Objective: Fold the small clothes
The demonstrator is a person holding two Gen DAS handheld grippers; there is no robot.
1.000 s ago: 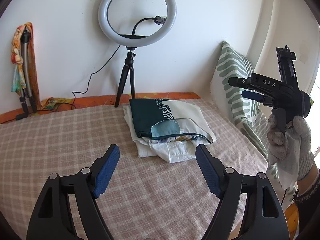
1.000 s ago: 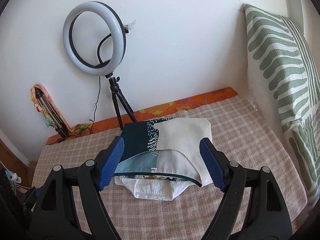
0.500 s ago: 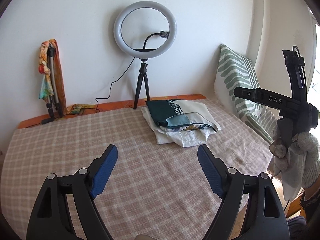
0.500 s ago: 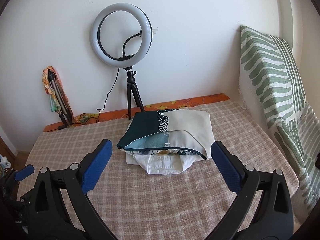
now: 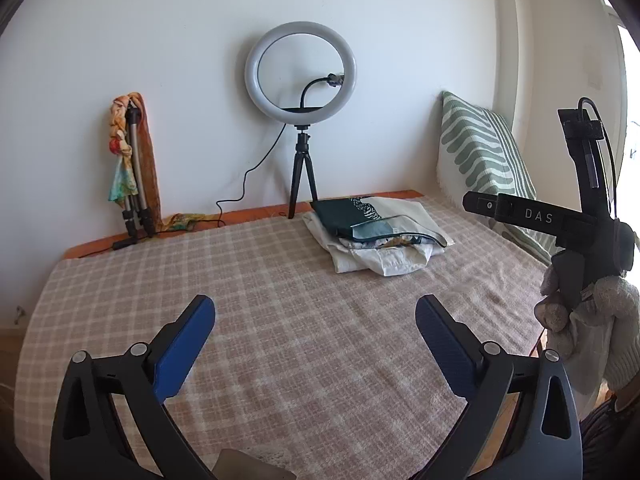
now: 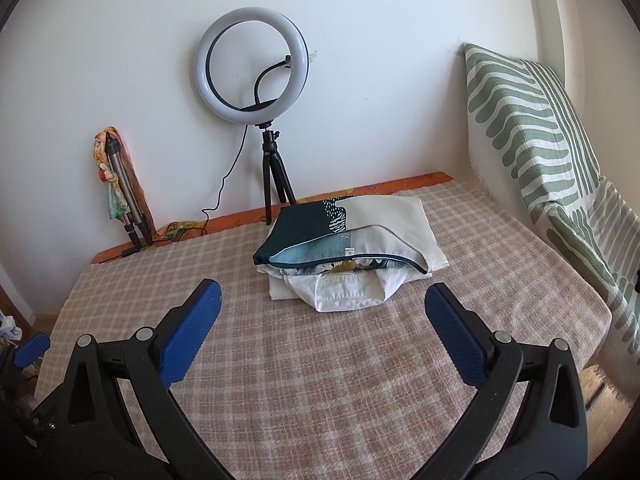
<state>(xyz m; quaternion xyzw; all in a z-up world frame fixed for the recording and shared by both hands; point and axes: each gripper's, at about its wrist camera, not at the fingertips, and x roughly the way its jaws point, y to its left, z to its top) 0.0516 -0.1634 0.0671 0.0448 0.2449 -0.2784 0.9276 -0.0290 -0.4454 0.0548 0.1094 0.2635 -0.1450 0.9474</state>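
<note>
A stack of folded small clothes (image 5: 376, 232) lies at the far right of the checked bed cover (image 5: 280, 320); a dark green and cream piece is on top, white pieces beneath. The stack also shows in the right wrist view (image 6: 352, 248). My left gripper (image 5: 316, 332) is open and empty, well back from the stack above the cover. My right gripper (image 6: 324, 320) is open and empty, just short of the stack. The right gripper's body (image 5: 560, 224), held in a gloved hand, shows at the right edge of the left wrist view.
A ring light on a small tripod (image 5: 301, 120) stands at the wall behind the stack. A folded tripod wrapped in a scarf (image 5: 132, 168) leans at the back left. A green striped pillow (image 6: 536, 128) stands along the right side. The bed's front right corner (image 6: 600, 312) drops off.
Both grippers have pulled back and away from the clothes stack, which now looks smaller and farther. The right gripper's fingers have spread wider. The stack has not moved.
</note>
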